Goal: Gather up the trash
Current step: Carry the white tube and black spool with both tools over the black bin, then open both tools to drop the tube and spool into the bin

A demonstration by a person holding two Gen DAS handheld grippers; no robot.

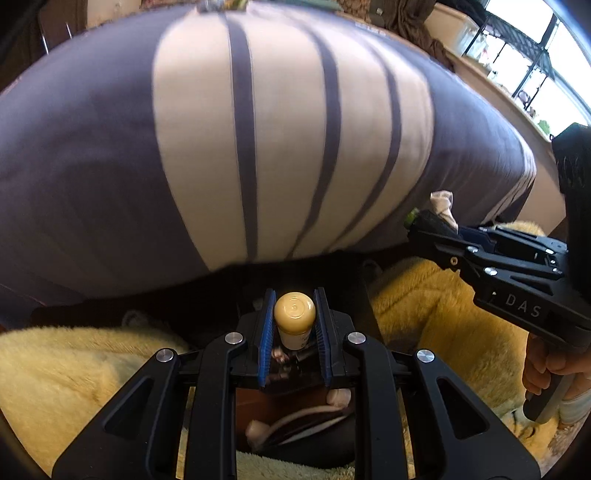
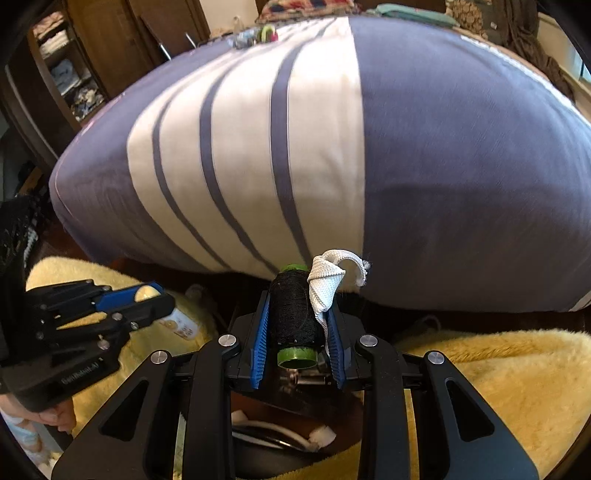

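My left gripper (image 1: 294,325) is shut on a small cream bottle (image 1: 294,317) with a rounded yellow cap, held upright between the blue pads in front of the bed. It also shows in the right wrist view (image 2: 147,295) at the left, with the bottle (image 2: 181,323) in it. My right gripper (image 2: 297,325) is shut on a black thread spool (image 2: 295,314) with a green core, together with a white fabric strap (image 2: 328,282). In the left wrist view the right gripper (image 1: 430,221) sits at the right with the spool and strap (image 1: 441,203).
A bed with a purple and white striped cover (image 1: 258,147) fills the view ahead. A yellow fluffy rug (image 2: 498,387) lies on the floor below both grippers. Small items (image 2: 255,35) lie at the bed's far edge. A wooden wardrobe (image 2: 74,55) stands far left.
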